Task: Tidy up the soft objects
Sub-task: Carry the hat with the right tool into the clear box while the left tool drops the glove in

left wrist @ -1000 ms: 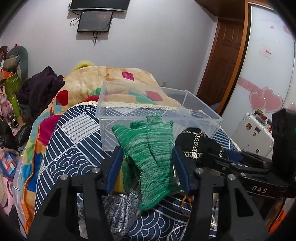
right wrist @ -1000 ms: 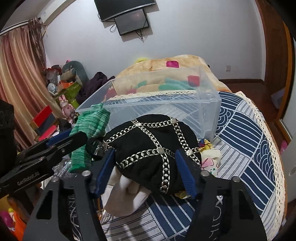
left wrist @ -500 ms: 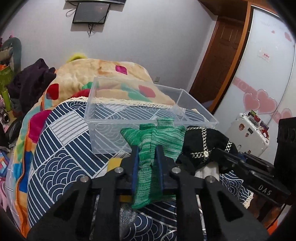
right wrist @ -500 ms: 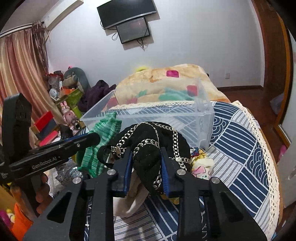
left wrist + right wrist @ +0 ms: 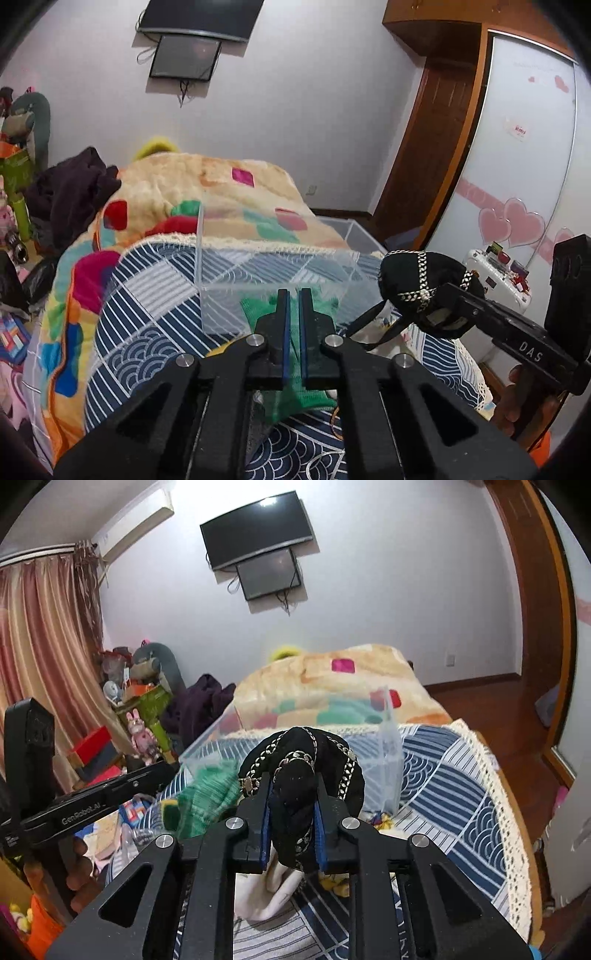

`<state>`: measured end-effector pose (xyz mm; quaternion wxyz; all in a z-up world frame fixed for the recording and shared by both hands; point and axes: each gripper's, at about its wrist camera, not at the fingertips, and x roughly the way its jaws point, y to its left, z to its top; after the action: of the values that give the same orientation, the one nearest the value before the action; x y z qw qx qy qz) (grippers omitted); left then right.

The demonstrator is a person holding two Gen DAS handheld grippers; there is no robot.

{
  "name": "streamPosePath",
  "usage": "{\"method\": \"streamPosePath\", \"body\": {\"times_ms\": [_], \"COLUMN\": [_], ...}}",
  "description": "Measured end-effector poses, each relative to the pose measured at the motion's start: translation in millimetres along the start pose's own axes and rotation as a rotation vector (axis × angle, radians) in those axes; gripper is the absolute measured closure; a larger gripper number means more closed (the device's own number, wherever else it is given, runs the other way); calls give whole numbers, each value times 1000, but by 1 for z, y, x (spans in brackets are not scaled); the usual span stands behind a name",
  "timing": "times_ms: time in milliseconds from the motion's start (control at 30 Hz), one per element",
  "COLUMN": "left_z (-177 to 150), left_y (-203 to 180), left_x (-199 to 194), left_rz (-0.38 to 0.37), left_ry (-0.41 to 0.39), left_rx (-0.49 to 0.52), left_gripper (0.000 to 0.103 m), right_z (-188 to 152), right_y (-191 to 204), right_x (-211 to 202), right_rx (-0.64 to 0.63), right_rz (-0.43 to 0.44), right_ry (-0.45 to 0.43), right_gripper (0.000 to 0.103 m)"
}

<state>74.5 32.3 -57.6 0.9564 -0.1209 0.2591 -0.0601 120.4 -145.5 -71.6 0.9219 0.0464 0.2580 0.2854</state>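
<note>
My left gripper (image 5: 291, 295) is shut on a green knitted glove (image 5: 295, 391), which hangs below the fingers in front of the clear plastic box (image 5: 221, 310). The glove shows blurred in the right wrist view (image 5: 207, 797). My right gripper (image 5: 293, 779) is shut on a black hat with silver chains (image 5: 299, 760) and holds it lifted near the box (image 5: 388, 775). In the left wrist view the hat (image 5: 417, 288) hangs at the right gripper's tip, right of the box.
The box stands on a blue patterned bedspread (image 5: 147, 325) with a lace edge (image 5: 495, 827). A white cloth (image 5: 269, 893) and small soft items (image 5: 380, 818) lie under the right gripper. A colourful blanket (image 5: 221, 195) lies behind the box. Clutter stands left of the bed (image 5: 144, 716).
Both grippers closed from open, the left on the green glove and the right on the black hat. Both have since lifted their items up off the bed toward the box.
</note>
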Motion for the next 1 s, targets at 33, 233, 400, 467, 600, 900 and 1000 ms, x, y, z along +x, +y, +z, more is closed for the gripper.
{"method": "streamPosePath", "body": {"times_ms": [33,233,400,467,600,900,1000], "left_z": [3,2,-6,-9,-17,-24,-21], "left_y": [0,5,2,0,-5,-19,-22], "left_x": [-1,19,37,50,66,66,58], "left_rz": [-2,-13,0,-14,-21,14,19], "left_ry": [0,90,129,175,213,198,180], "left_rx": [10,2,16,22,44,142,158], "left_gripper": [100,59,42,42,42,81,91], "right_z": [3,17,16,15,14,25,27], "right_y": [1,3,0,-2,-3,-4,-3], "right_x": [-2,-7,-5,-4,-3,-2,-1], "right_rx": [-1,-26,-22,-15,-6,-18,-28], "right_rz": [0,-10,-20,-20,-21,-31,-31], "right_ry": [-7,-45,-40,-35,-27,-32,-32], "right_gripper": [87,87,87,87,87,86,86]}}
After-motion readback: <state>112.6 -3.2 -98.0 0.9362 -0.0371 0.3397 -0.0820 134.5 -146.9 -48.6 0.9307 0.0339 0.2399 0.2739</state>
